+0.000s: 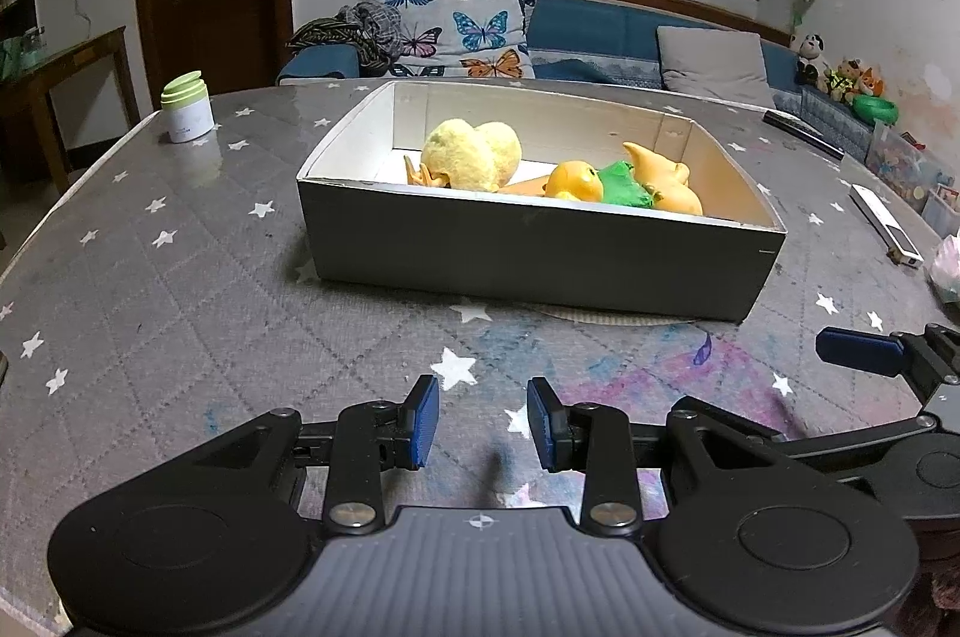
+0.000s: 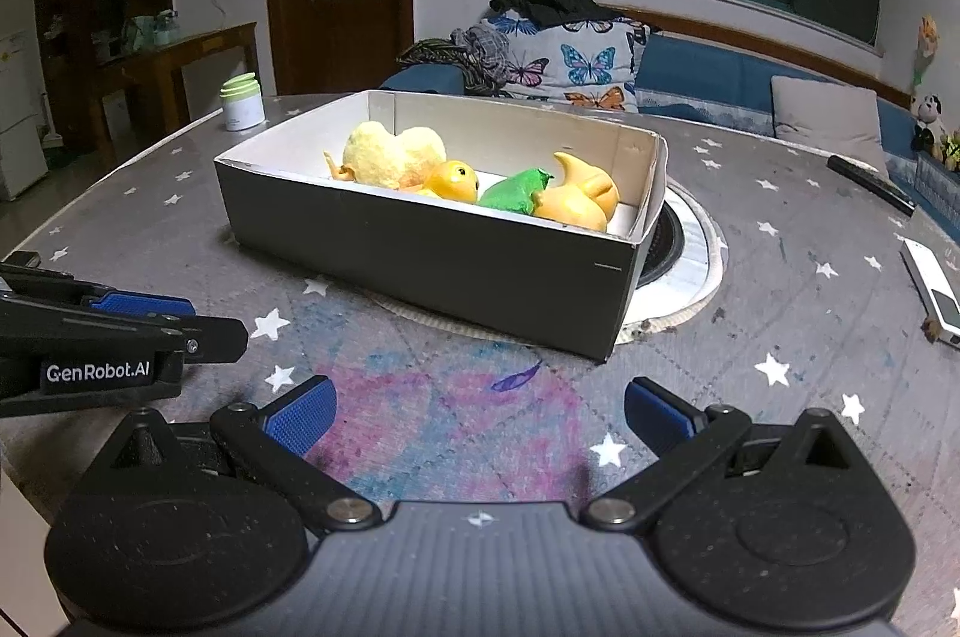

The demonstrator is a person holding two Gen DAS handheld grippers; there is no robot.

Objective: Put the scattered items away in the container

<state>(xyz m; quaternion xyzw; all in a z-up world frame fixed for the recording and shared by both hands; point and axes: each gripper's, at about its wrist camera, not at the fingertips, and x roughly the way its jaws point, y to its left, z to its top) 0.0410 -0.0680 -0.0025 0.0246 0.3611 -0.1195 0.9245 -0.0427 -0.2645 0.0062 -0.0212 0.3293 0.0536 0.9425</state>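
The grey cardboard box (image 1: pixel 528 253) is holding a fluffy yellow plush toy (image 1: pixel 471 155) and orange rubber toys (image 2: pixel 516 193) (one wearing green). The left gripper (image 1: pixel 483 424) is hovering empty with a narrow gap between its jaws, while the right gripper (image 2: pixel 480 412) is standing wide apart

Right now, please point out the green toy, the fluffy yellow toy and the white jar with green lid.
green toy (image 2: pixel 517 193), right wrist view, middle of its body
fluffy yellow toy (image 1: pixel 465 153), left wrist view, its fuzzy front
white jar (image 1: pixel 189 117), left wrist view, its white side

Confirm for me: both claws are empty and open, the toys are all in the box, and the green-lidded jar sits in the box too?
Not quite. The green-lidded jar stands on the table, apart from the box, as the left wrist view shows. The left claw and right claw are open and empty.
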